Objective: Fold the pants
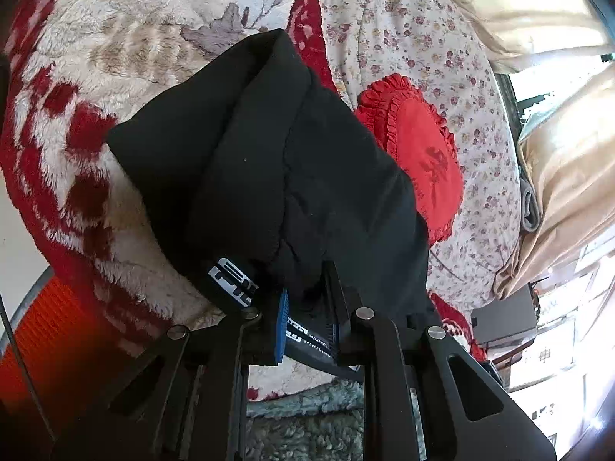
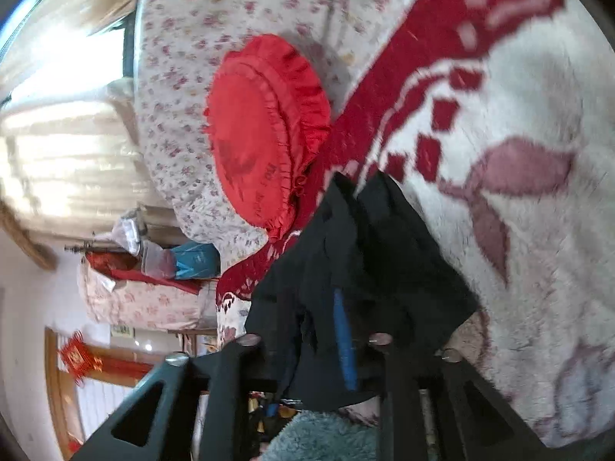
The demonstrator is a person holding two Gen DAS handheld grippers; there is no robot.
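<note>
1. Pants: black, bunched into a few thick layers, filling the centre of the left wrist view and the lower centre of the right wrist view. They lie over the fluffy red-and-white blanket.

2. My left gripper: clamped on the pants edge at bottom centre of its frame. Blue pad and the white-lettered waistband label sit right at the pinch, so I judge I'm holding the waistband end.

3. My right gripper: fingers close together with black cloth between them, a blue strip showing in the gap. I read that as clamped on the pants too; the frame is motion-blurred, so the exact pinch point is unclear.

4. Step in hand, my judgement: mid-fold. Both ends gripped, cloth doubled over, not yet flat or squared.

5. Next move calls for: bring both grips toward the blanket together, keep the edges aligned, lay the layers flat, then let go. Risk: layers slipping sideways, since the cloth is thick and the blanket is soft.

6. Surroundings: red frilled cushion at centre right in the left view, upper centre in the right view, on the small-flower sheet, just beside the pants.

7. Containers: none I can make out near the work. Cluttered items at the left edge of the right view are too blurred to name.
</note>
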